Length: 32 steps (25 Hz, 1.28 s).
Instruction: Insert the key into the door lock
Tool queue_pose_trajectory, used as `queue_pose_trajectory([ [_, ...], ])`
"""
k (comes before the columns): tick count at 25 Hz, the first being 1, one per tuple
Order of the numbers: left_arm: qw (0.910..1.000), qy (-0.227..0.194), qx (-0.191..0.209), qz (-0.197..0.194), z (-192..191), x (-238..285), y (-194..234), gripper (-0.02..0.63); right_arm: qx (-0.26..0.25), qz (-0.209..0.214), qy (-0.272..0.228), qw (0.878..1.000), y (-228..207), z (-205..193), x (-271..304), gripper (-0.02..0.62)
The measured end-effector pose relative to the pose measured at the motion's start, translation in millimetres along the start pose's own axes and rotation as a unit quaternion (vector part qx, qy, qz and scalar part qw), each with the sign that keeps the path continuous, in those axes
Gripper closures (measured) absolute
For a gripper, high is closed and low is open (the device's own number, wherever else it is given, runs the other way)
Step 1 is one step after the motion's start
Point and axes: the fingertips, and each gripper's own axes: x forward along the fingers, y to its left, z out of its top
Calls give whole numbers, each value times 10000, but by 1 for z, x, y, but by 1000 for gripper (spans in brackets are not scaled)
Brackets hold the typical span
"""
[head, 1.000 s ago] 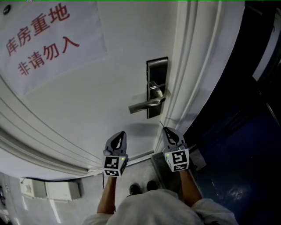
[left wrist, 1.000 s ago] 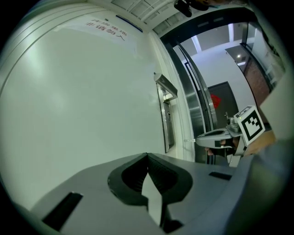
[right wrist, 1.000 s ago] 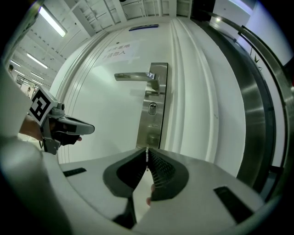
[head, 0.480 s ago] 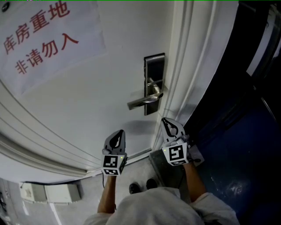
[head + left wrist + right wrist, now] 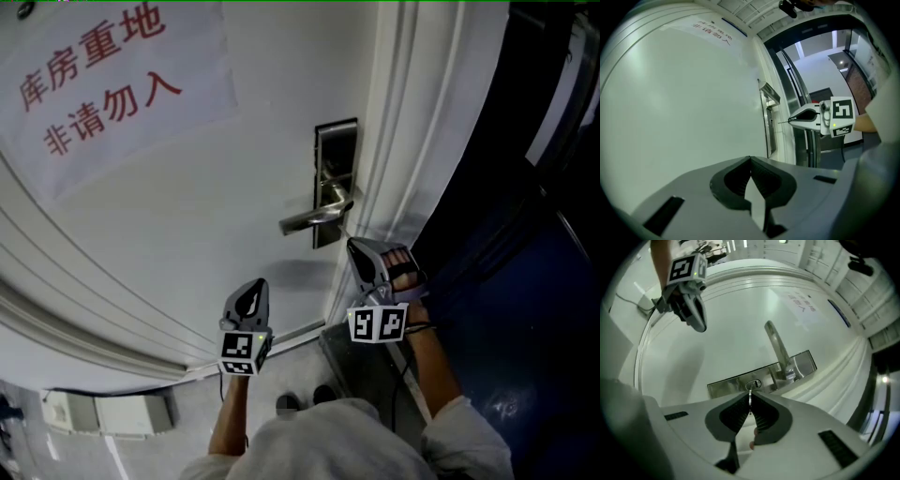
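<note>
So here's where we're at: the key [image 5: 749, 403] is pinched in the right gripper [image 5: 750, 399], jaws squeezed nearly flat on it, with the thin blade poking out toward the lock plate [image 5: 733, 383]. It's aimed roughly at the keyhole [image 5: 753, 384], but from the left gripper view the tip looks short of the door [image 5: 234, 187], so nothing's in yet. The left gripper [image 5: 257, 284] hangs lower down near the door, jaws closed on nothing. Our worry is mostly alignment. If the blade isn't turned to match the slot, or it comes in a bit off-centre, the tip will probably just hit the metal plate and skid. And since only the pads hold that skinny key, any sideways push could twist it in the grip or pop it out. The lever handle [image 5: 777, 350] sits right beside the keyhole too, so drifting that way could bump the jaws into it.
</note>
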Motion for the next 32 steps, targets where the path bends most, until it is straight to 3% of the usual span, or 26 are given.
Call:
queue_pose_trajectory([
  [3, 10000, 12, -18, 28, -2, -3, 3, 588, -543, -115, 53, 9984, 0, 2, 4, 566],
  [6, 10000, 4, -17, 62, 0, -7, 6, 588, -735, -167, 60, 9971, -1, 4, 6, 566],
  [22, 10000, -43, 10, 32, 4, -11, 8, 588, -548, -216, 151, 9981, -14, 3, 17, 566],
  [32, 10000, -47, -13, 62, 3, -12, 14, 589, -688, -91, 87, 9976, -7, 10, 23, 566],
])
